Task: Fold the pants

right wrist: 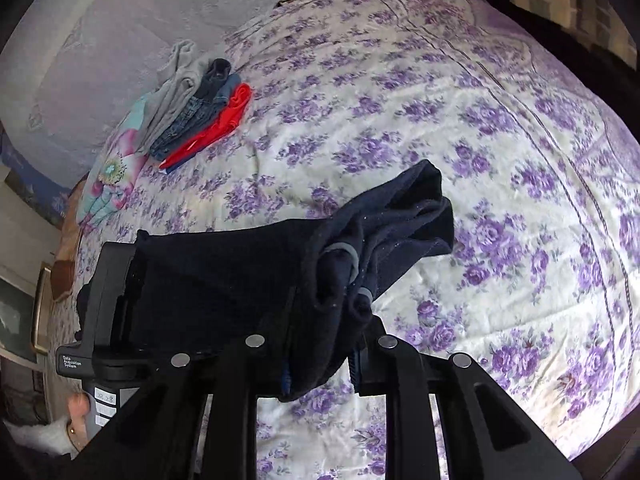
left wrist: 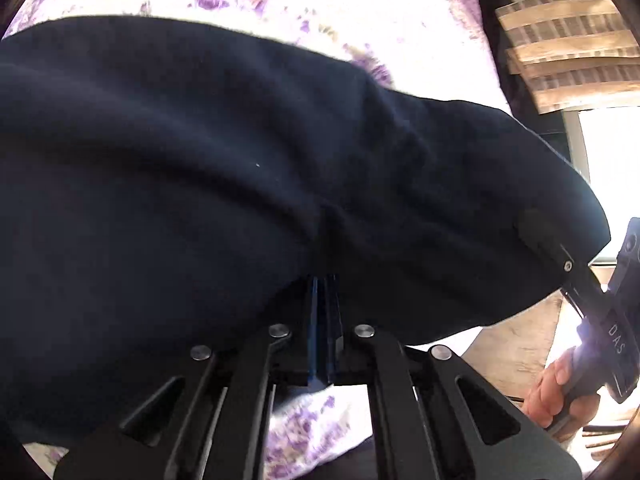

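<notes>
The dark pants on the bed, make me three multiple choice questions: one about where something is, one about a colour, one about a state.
1. Where does the pile of other clothes lie?
A. on the bedspread, far from the grippers
B. draped over the right gripper
C. on the floor

2. What colour are the flowers on the bedspread?
A. green
B. purple
C. orange

3. How are the pants held?
A. lying flat, untouched
B. pinched by one gripper only
C. lifted, pinched by both grippers

Answers:
1. A: the pile lies on the spread beyond the pants.
2. B: purple blooms on cream.
3. C: the left gripper and right gripper each clamp dark cloth above the bed.
</notes>
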### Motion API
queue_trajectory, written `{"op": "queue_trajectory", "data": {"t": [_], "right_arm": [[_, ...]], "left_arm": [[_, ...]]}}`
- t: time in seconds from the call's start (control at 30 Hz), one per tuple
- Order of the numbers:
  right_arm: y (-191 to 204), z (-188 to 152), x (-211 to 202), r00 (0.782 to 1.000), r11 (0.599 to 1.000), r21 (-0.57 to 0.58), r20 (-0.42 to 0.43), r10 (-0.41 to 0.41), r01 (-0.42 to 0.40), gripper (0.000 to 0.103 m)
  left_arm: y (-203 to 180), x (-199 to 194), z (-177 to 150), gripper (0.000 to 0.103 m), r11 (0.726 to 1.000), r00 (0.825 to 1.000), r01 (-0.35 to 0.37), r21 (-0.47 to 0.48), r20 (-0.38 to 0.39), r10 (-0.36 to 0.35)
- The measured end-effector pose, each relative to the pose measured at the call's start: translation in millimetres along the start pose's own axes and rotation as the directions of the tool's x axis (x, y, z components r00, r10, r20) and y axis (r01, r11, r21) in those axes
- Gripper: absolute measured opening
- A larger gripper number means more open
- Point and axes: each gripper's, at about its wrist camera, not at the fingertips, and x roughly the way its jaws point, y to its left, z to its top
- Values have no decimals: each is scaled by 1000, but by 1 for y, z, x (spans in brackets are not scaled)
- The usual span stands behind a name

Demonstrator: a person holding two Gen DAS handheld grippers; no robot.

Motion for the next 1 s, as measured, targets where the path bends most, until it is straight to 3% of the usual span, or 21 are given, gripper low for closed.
{"op": "queue_trajectory", "data": {"t": [0.13, 0.23, 0.33, 0.47, 0.53, 0.57, 0.63, 0.67, 0.7, 0.73, 0.8, 0.9, 0.93, 1.0], "right_arm": [[39, 15, -14, 998, 991, -126, 6, 57, -56, 21], [84, 22, -10, 997, 953, -294, -16, 74, -75, 21], [143, 19, 4, 992, 869, -479, -61, 109, -125, 21], [220, -4, 50, 974, 729, -646, -176, 143, -224, 21], [247, -25, 91, 960, 685, -679, -257, 114, -263, 21], [255, -40, 119, 953, 672, -694, -296, 62, -259, 21], [258, -66, 166, 928, 675, -695, -370, -41, -247, 21], [258, -73, 170, 938, 676, -700, -345, -37, -231, 25], [261, -75, 165, 944, 666, -709, -330, -25, -230, 33], [266, -74, 162, 933, 663, -707, -357, -32, -248, 47], [270, -69, 152, 908, 681, -674, -418, -33, -286, 48], [266, -43, 114, 863, 735, -550, -496, 94, -396, 50], [263, -32, 101, 862, 744, -524, -488, 135, -414, 52], [252, -11, 83, 894, 769, -517, -420, 155, -376, 48]], "left_arm": [[5, -28, -23, 4, 1000, 999, 17, 18, 37, -18], [42, -65, -35, 4, 997, 990, -6, -80, 140, 17], [101, -109, -50, 4, 967, 961, -50, -249, 252, 114], [182, -148, -72, 4, 887, 922, -140, -440, 267, 279], [213, -146, -79, 0, 864, 925, -135, -484, 252, 286], [225, -144, -83, 2, 870, 931, -70, -489, 281, 233], [236, -143, -90, 2, 864, 925, 42, -502, 346, 156], [236, -143, -91, 2, 863, 922, 56, -502, 359, 149], [234, -142, -92, 2, 865, 919, 56, -498, 365, 151], [230, -141, -92, 2, 868, 916, 49, -493, 369, 157], [223, -137, -89, 2, 876, 916, 26, -482, 362, 173], [226, -152, -84, 1, 884, 927, -42, -466, 311, 208], [233, -162, -84, 1, 889, 927, -79, -450, 295, 232], [217, -172, -83, 2, 906, 921, -117, -407, 297, 252]]}}
